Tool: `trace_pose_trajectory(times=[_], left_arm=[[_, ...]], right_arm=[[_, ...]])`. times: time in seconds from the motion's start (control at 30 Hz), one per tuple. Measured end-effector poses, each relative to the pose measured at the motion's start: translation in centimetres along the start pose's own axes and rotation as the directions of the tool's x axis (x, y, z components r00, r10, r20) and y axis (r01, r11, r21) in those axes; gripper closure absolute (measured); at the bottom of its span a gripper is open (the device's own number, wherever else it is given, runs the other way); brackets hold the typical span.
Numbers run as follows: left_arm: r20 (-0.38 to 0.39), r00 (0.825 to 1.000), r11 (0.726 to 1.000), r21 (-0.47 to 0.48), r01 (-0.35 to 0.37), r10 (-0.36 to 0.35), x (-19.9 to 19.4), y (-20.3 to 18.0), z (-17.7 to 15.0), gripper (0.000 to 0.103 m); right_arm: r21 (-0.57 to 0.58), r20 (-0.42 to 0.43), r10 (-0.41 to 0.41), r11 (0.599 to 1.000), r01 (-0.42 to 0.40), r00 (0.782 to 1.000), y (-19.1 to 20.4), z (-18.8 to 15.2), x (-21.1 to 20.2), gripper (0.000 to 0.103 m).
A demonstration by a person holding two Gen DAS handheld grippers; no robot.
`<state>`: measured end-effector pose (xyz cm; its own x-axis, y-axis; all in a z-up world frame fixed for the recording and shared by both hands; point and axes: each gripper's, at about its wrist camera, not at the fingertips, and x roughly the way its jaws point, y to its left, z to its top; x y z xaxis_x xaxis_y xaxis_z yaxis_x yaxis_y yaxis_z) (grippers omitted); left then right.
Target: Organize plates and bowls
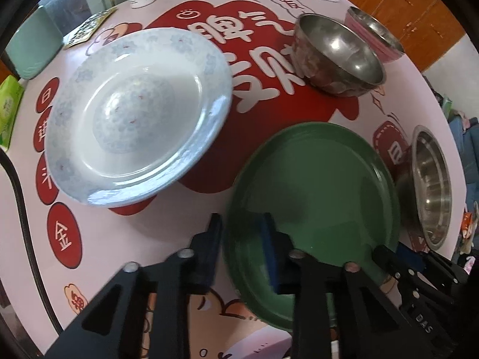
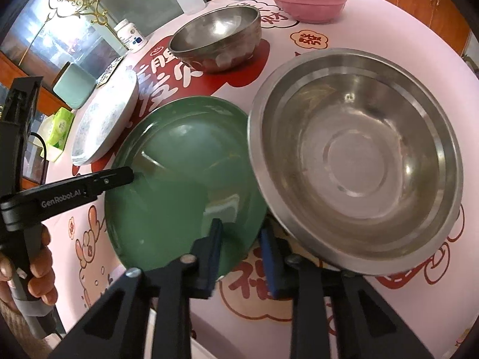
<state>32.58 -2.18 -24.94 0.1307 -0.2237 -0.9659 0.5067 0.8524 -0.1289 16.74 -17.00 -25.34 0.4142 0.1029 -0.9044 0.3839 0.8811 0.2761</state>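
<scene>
The round counter (image 1: 98, 239), pink with red print, carries the green plate (image 1: 314, 197) between both grippers. The left gripper (image 1: 242, 233) and the right gripper (image 2: 241, 239) each have jaws narrowed astride the plate's rim, apparently pinching it. If one pinch is shallow, the glossy plate could slip and knock the steel bowl (image 2: 356, 161) just beside the right jaws.

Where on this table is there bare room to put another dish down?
Free: the near edge of the tablecloth below the white plate, left of the green plate; also the stretch in front of the big steel bowl. Crowded: the green plate nearly meets the big bowl, and the small steel bowl and pink bowl fill the back.
</scene>
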Motion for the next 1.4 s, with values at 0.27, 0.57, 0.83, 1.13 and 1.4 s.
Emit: trace_pose_trajectory(times=[0.27,0.57,0.83,1.13,1.4], left_arm=[[0.012,0.999,0.998,0.045,-0.038,0.037,-0.8,-0.7,-0.9,0.086],[0.054,0.998,0.999,-0.013,-0.035,0.036,-5.1,0.4,-3.9,0.086],[0.117,0.992,0.995,-0.098,-0.035,0.047,-11.4,1.3,-7.4,0.086],[0.196,0.973,0.976,-0.203,-0.08,0.12,-18.1,1.0,-12.9,0.086],[0.2,0.966,0.942,-0.321,-0.096,0.166,-19.5,0.3,-19.4,0.086]], right_arm=[[-0.023,-0.005,0.023,0.999,-0.023,1.0,0.1,-1.0,-0.6,0.085],[-0.096,0.016,0.068,0.993,-0.066,0.998,1.7,-1.7,-3.1,0.085],[-0.202,0.048,0.121,0.973,-0.109,0.991,3.9,-2.5,-7.4,0.085],[-0.352,0.082,0.206,0.922,-0.165,0.975,5.7,-4.2,-12.7,0.085],[-0.481,0.051,0.245,0.855,-0.191,0.968,6.0,-6.8,-14.4,0.085]])
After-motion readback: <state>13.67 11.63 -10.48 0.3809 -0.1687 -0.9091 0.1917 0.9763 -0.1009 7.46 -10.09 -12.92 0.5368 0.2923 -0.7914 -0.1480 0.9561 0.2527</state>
